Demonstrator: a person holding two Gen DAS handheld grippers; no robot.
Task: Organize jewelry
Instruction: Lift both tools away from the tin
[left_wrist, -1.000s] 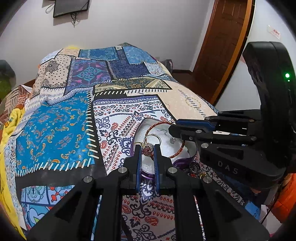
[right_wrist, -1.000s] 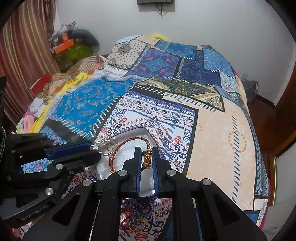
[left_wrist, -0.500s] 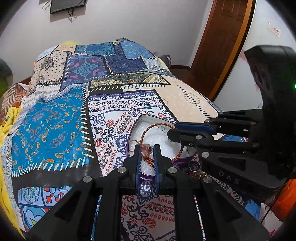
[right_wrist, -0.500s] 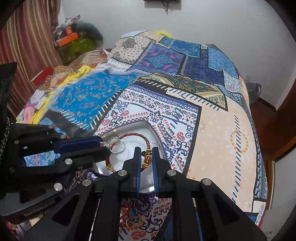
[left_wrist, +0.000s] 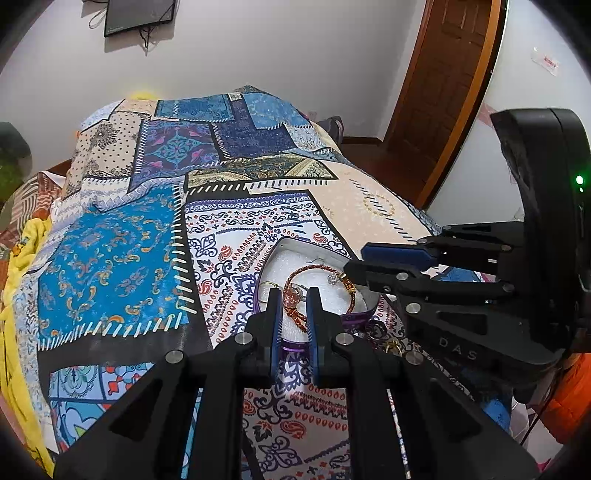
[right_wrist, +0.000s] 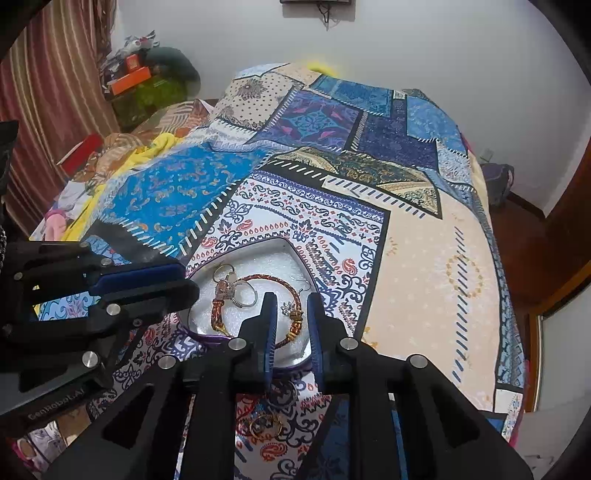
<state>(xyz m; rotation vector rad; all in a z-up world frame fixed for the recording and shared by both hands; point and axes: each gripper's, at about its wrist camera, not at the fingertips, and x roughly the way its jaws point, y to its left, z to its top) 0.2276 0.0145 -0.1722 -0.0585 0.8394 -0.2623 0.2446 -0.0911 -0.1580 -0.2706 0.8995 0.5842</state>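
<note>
A heart-shaped purple box (left_wrist: 369, 300) (right_wrist: 284, 246) with white foam lining sits on the patterned bedspread. A red braided bracelet (left_wrist: 295, 276) (right_wrist: 266, 277) lies in it with silver rings (right_wrist: 244, 295) and a small earring (right_wrist: 287, 307). My left gripper (left_wrist: 293, 300) is slightly open over the near rim, a pink-stone ring (left_wrist: 292, 294) between its fingers, apart from them. My right gripper (right_wrist: 290, 310) is slightly open above the bracelet's gold clasp (right_wrist: 295, 322), and shows from the side in the left wrist view (left_wrist: 354, 264).
More loose jewelry lies on the bedspread (right_wrist: 424, 266) in front of the box, including gold rings (right_wrist: 264, 424) (left_wrist: 391, 347). Clothes are piled at the bed's left side (right_wrist: 110, 155). A wooden door (left_wrist: 443, 88) stands to the right.
Both grippers have opened a little and drawn back. The bracelet and the rings now lie in the box instead of being pinched.
</note>
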